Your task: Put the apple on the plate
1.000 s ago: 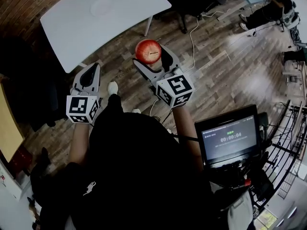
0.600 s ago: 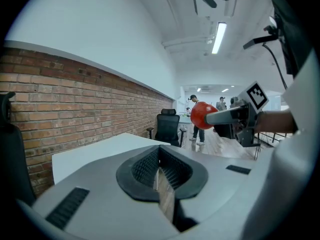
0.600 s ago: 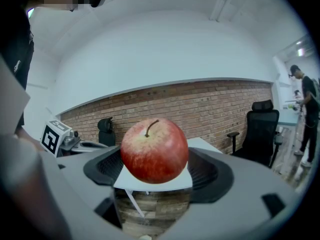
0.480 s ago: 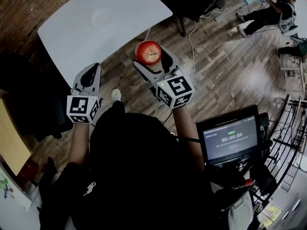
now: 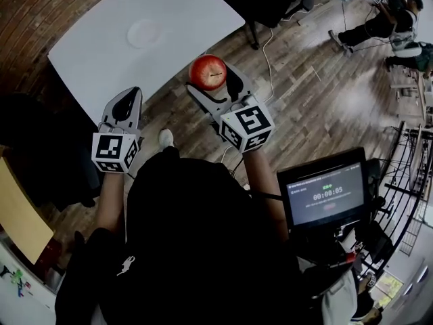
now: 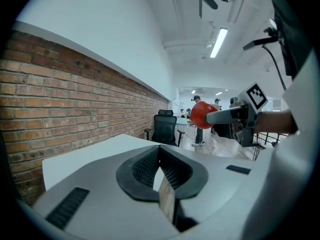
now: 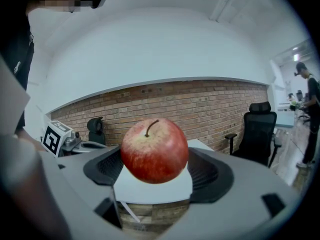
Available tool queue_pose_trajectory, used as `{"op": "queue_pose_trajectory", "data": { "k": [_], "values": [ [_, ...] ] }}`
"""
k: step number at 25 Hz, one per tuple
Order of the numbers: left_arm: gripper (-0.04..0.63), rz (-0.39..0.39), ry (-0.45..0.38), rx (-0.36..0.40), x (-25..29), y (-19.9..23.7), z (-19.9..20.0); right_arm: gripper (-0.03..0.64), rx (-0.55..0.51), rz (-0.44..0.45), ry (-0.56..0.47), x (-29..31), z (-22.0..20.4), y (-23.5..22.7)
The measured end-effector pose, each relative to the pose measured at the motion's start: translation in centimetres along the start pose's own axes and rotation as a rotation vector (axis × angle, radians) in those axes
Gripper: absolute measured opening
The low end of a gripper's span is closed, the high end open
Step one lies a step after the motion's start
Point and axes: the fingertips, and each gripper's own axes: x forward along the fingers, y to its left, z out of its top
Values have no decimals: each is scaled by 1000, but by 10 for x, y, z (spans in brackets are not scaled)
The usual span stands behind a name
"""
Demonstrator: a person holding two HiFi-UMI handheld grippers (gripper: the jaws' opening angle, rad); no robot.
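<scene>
Nearest the person, the left gripper (image 5: 123, 107) is hanging idle with its jaws pressed together on nothing, close to the near edge of the counter (image 5: 95, 59). Just ahead of it, the right gripper (image 5: 212, 80) is pinching the apple (image 5: 208, 71) between its jaws, stem up. It is holding the fruit in the air over the wooden floor (image 5: 298, 93), not over the counter.

That is where the main risk is lying. The apple is round and smooth, and the jaws appear to be gripping it only at its two sides. Any easing of the squeeze, or a jolt, would be sending it down to the floor, where it would likely bruise and roll away.

Farther on, the counter's edge is standing between the apple and its goal, so coming in too low would be knocking the fruit against it.

Farthest of all, the plate (image 5: 144, 32) is lying well inside the counter, pale on a pale top and hard to pick out. A misjudged reach would be setting the apple on the rim or beside it. Letting go from too high would probably be making it roll off.
</scene>
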Motion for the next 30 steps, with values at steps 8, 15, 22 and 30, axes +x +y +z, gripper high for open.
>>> {"op": "queue_pose_trajectory", "data": {
  "k": [8, 15, 22, 30],
  "values": [
    [6, -48, -4, -7, 10, 30, -2, 394, 8, -41, 17, 25, -1, 7],
    [6, -55, -5, -23, 24, 57, -25, 394, -2, -48, 34, 54, -16, 6],
    [6, -20, -8, -45, 6, 74, -12, 394, -7, -17, 44, 67, 1, 21],
    [6, 22, -20, -60, -3, 108, -10, 394, -27, 7, 51, 93, 13, 33]
  ]
}}
